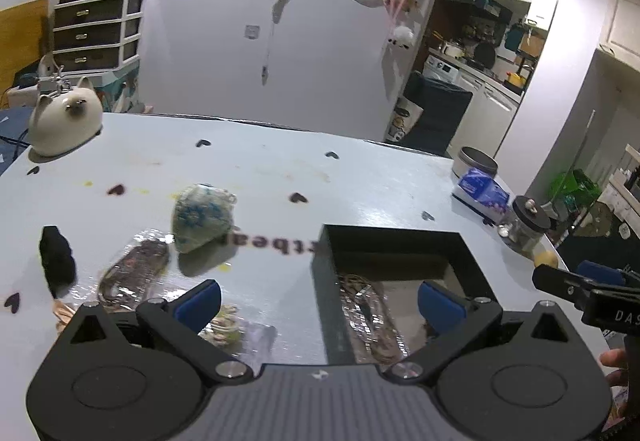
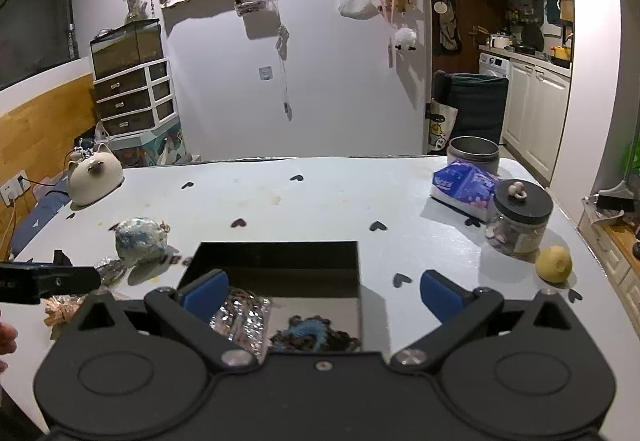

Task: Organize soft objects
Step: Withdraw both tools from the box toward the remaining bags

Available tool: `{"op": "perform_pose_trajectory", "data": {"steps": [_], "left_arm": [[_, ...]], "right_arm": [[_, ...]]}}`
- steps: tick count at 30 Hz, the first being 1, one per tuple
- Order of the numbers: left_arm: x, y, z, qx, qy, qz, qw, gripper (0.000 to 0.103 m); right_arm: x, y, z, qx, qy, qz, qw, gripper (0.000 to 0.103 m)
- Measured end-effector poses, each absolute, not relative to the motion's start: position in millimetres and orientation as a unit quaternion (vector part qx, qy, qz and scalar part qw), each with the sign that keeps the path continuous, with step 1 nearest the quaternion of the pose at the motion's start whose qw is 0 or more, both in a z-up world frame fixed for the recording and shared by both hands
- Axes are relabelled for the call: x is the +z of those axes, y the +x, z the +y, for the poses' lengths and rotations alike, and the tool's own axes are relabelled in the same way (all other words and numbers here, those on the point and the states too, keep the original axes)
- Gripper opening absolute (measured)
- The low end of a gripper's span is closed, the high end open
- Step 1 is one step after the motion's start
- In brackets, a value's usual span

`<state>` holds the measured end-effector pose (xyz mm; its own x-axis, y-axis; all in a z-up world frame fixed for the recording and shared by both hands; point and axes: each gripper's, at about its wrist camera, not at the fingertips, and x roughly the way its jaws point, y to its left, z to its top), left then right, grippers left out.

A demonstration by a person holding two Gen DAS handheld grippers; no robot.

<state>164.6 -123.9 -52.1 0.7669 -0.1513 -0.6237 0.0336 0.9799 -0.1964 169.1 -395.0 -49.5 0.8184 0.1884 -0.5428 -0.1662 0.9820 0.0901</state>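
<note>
A black open box (image 1: 404,245) (image 2: 280,261) sits on the pale table; inside lie a clear-wrapped bundle (image 2: 244,317) (image 1: 368,313) and a dark crocheted piece with blue (image 2: 312,335). My left gripper (image 1: 320,303) is open and empty, hovering over the box's left wall. My right gripper (image 2: 324,295) is open and empty above the box. Left of the box lie a blue-white patterned pouch (image 1: 202,219) (image 2: 140,237), a wrapped dark bundle (image 1: 136,269), a black soft item (image 1: 56,261), a pale piece (image 1: 226,325) and a tan knit piece (image 2: 60,311).
A cat-shaped ceramic lamp (image 1: 64,119) (image 2: 94,179) stands at the far left. A tissue pack (image 2: 464,187), metal tin (image 2: 474,153), lidded glass jar (image 2: 520,221) and yellow fruit (image 2: 554,263) stand at the right. The table edge curves at right.
</note>
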Motion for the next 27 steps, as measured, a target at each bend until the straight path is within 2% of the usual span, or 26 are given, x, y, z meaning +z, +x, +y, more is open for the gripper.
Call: {"op": "perform_pose_trajectory", "data": {"steps": [27], "left_arm": [[-47.2, 188.0, 37.5, -0.068, -0.067, 0.358, 0.929, 0.103]], "right_arm": [[-52.4, 169.3, -224.8, 0.085, 0.032, 0.307, 0.947, 0.103]]}}
